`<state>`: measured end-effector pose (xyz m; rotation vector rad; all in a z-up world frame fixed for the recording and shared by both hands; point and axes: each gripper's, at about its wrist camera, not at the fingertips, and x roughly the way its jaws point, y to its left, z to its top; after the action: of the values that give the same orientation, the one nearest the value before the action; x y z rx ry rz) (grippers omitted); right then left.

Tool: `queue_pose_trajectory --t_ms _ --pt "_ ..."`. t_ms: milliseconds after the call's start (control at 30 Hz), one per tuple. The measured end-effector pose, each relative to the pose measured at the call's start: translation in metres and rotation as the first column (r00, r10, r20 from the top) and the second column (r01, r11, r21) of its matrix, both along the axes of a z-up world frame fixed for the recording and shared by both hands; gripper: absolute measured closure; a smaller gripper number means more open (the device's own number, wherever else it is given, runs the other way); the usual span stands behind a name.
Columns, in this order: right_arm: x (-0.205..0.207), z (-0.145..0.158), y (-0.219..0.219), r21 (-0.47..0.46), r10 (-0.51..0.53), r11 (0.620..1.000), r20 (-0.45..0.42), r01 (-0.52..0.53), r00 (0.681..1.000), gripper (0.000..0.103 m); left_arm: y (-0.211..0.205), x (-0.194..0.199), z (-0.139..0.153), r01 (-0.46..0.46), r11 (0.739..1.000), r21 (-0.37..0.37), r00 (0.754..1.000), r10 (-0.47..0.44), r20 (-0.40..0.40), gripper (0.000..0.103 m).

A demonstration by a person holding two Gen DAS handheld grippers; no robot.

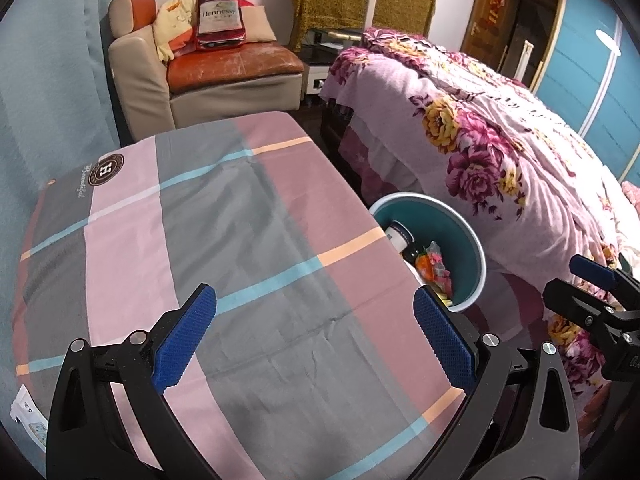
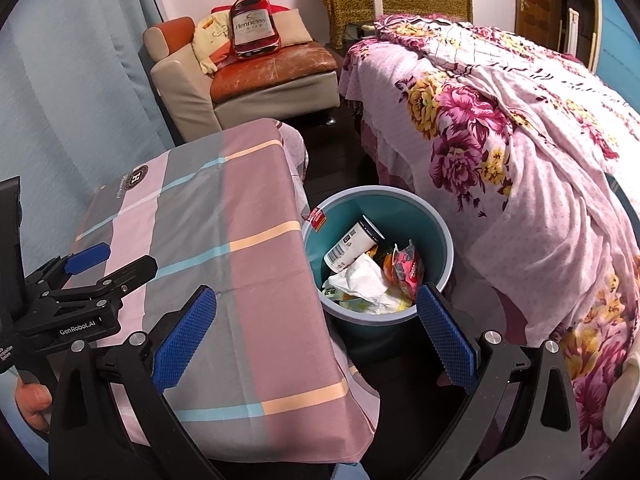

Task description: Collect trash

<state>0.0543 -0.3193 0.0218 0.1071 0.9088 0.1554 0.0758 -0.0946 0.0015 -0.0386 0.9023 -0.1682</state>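
A teal trash bin stands on the dark floor between the table and the bed; it also shows in the left wrist view. It holds a white cup, crumpled white paper and a pink snack wrapper. My right gripper is open and empty, above the table's right edge and the bin. My left gripper is open and empty over the table's plaid cloth. No trash shows on the cloth.
A bed with a floral pink cover fills the right side. A sofa with a large Hennessy bottle-shaped cushion stands at the back. Blue curtains hang on the left. A narrow dark floor strip runs between table and bed.
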Motion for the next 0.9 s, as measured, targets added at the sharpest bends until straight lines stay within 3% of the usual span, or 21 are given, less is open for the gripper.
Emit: queue_pose_trajectory --t_ms 900 --pt "0.021 -0.037 -0.009 0.001 -0.032 0.999 -0.075 0.032 0.997 0.007 -0.001 0.018 -0.031 -0.022 0.999 0.049 0.999 0.024 -0.044 0.004"
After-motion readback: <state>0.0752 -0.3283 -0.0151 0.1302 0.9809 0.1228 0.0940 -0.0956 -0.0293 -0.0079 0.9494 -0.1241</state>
